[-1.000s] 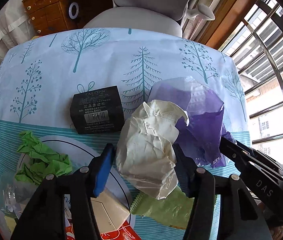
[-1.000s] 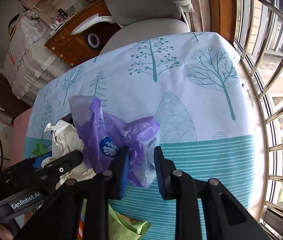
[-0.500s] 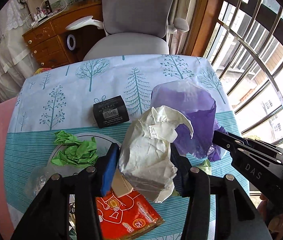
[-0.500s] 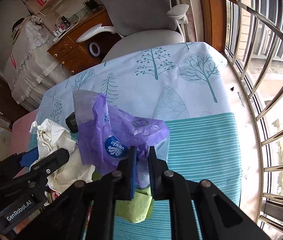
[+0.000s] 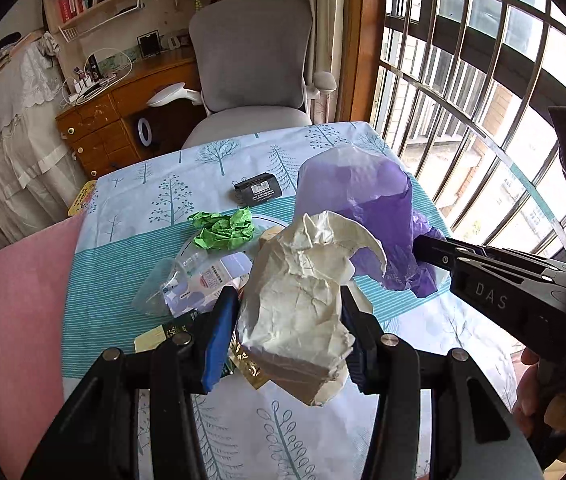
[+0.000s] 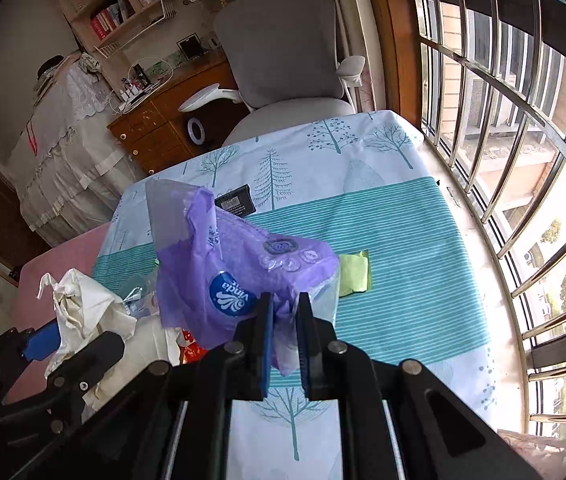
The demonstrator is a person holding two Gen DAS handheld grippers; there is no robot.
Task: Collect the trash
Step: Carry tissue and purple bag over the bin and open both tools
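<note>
My left gripper (image 5: 289, 308) is shut on a crumpled cream paper bag (image 5: 303, 304), held up above the table. My right gripper (image 6: 283, 308) is shut on a purple plastic tissue wrapper (image 6: 239, 272), also lifted; the same wrapper (image 5: 367, 216) shows to the right in the left wrist view. On the tree-print tablecloth (image 5: 131, 248) below lie a crumpled green paper (image 5: 225, 228), a black box (image 5: 257, 190), a clear plastic cup and packet (image 5: 187, 280) and a yellow-green wrapper (image 6: 355, 272). The left gripper with the cream bag (image 6: 79, 304) shows at the lower left of the right wrist view.
A grey office chair (image 5: 251, 72) stands behind the table, with a wooden desk (image 5: 111, 120) to its left. A barred window (image 5: 483, 80) runs along the right. A pink surface (image 5: 15, 304) adjoins the table's left edge. A person's hand (image 5: 559, 392) holds the right gripper.
Both grippers have risen and pulled back from the table, carrying the cream bag and the purple wrapper. The right jaws closed tighter on the wrapper. More of the table and room came into view.
</note>
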